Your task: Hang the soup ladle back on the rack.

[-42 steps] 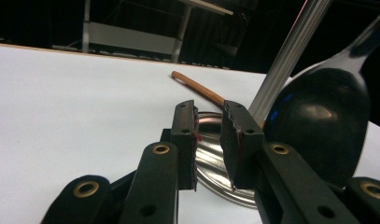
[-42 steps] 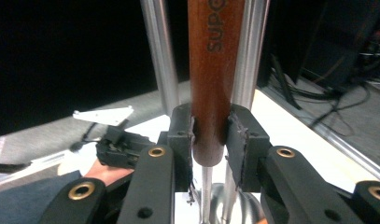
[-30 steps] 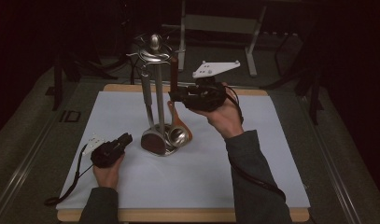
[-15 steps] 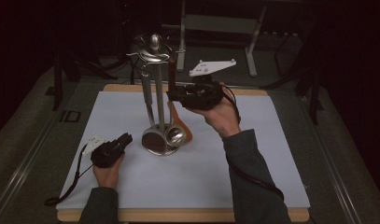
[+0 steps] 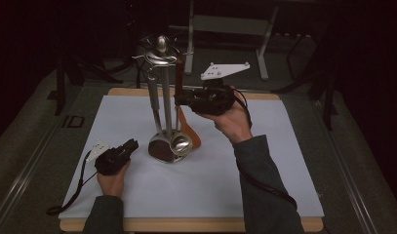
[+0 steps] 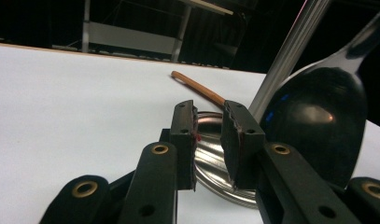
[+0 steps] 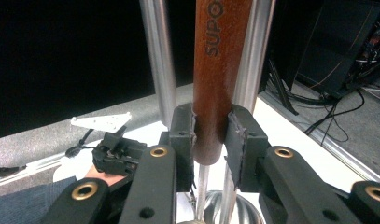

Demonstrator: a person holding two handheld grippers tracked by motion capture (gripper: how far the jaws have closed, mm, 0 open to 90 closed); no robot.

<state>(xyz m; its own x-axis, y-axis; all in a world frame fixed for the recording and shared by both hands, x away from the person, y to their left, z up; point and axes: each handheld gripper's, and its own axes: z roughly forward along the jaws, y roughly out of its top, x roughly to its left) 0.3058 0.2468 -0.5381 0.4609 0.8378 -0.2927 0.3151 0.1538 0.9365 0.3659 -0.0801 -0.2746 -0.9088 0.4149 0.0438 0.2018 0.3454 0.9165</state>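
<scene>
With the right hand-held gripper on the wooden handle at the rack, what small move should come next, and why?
Probably a short lift: the right hand-held gripper grips the wooden handle that hangs between the utensil rack's steel rods, so raising it should free it from its hook.

Room: dark, dim light. Grey carpet floor [image 5: 35, 146]. Metal-framed bench [image 5: 230, 24] beyond the table [image 5: 264, 95], white-topped.
</scene>
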